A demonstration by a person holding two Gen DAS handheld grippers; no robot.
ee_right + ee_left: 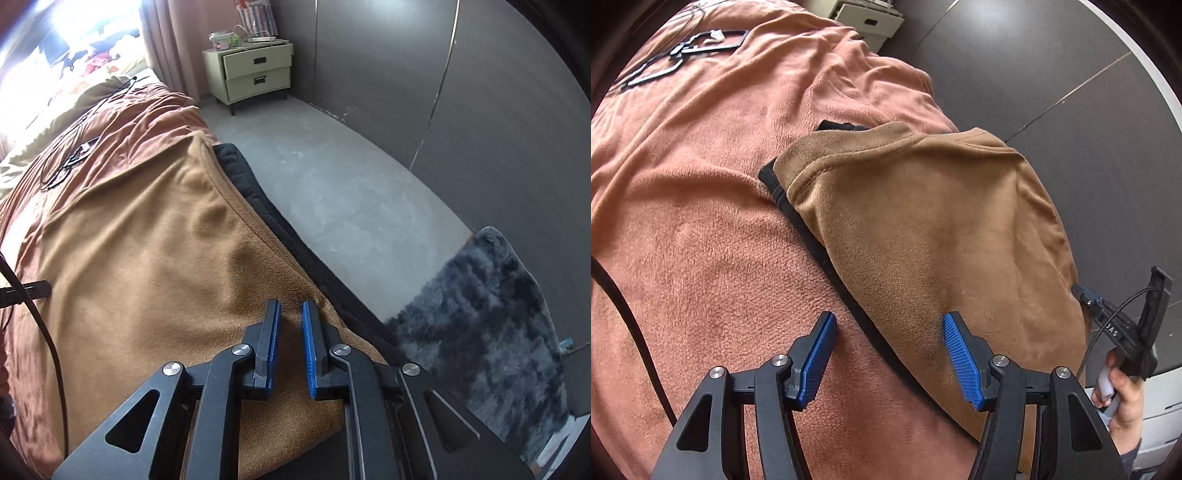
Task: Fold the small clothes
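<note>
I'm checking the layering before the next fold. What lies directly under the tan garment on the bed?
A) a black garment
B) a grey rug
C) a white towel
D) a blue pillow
A: a black garment shows as a dark strip along the edge of the tan garment, both on the pink blanket.

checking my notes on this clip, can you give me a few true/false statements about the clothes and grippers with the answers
1. The tan garment lies on top of a black garment. True.
2. The left gripper is clamped on the tan garment. False: its jaws stand open over the edge of the clothes, gripping nothing.
3. The clothes rest on a pinkish blanket. True.
4. The right gripper has its jaws spread wide. False: they are nearly together, over the tan garment's edge.
5. The nightstand drawers are pulled out. False: both are closed.
</note>
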